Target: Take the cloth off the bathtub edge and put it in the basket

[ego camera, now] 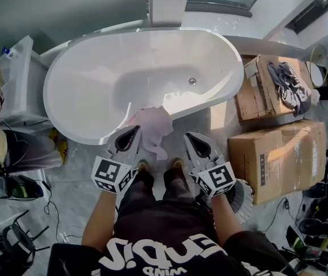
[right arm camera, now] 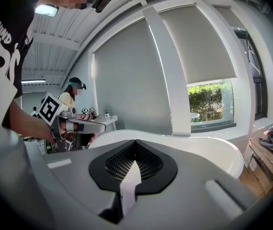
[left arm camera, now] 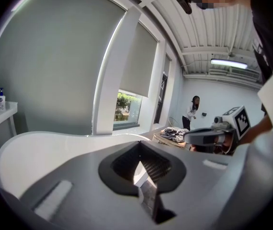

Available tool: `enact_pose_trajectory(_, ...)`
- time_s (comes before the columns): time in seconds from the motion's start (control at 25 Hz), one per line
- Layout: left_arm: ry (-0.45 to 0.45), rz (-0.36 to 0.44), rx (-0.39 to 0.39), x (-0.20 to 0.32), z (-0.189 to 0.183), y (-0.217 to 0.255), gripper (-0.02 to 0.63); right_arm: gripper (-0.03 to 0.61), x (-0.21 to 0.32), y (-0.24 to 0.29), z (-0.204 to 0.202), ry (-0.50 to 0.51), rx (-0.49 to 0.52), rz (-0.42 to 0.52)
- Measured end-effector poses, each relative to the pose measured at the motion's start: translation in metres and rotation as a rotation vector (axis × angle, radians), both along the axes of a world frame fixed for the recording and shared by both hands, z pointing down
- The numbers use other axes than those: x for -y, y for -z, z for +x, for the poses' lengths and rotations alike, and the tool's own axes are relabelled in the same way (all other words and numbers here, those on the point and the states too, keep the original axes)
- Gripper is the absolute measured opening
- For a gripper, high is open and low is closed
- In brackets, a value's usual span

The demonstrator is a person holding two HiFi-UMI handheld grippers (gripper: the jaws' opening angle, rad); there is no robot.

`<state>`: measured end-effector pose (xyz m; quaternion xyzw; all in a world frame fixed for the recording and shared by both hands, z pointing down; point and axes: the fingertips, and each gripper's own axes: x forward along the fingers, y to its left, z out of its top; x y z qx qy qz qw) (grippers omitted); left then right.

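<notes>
Left tongs (ego camera: 134,129) closed, empty | right tongs (ego camera: 188,135) closed, empty | cloth (ego camera: 154,125) across bathtub rim (ego camera: 80,130), lengthwise toward person

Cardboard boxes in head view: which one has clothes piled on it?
The farther box, beside the bathtub, has grey clothes piled on it. The nearer box has a bare, closed top.

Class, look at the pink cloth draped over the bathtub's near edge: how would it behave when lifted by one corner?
Probably floppy: the cloth folds limply over the bathtub rim and hangs down. Likely light, since it looks thin. It might slide easily off that smooth, glossy rim.
</notes>
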<state>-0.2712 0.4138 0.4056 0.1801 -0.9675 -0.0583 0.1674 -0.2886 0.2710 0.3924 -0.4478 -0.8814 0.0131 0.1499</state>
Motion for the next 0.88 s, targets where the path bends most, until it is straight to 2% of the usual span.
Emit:
enact_pose_trajectory(0.28,-0.018,-0.029,-0.041,-0.002,-0.011,-0.043,-0.005,0.009,-0.016,-0.03,-0.017,0.022,-0.02,-0.011)
enact_pose_trajectory(0.56,-0.031,-0.019,-0.058,0.002,-0.019,-0.085,-0.005,0.009,-0.016,-0.076,-0.02,0.011,-0.073,0.003)
enact_pose_trajectory(0.88,-0.006,-0.023,-0.107,0.006,-0.02,-0.13,-0.005,0.009,-0.013,-0.109,-0.024,-0.001,-0.1,0.005)
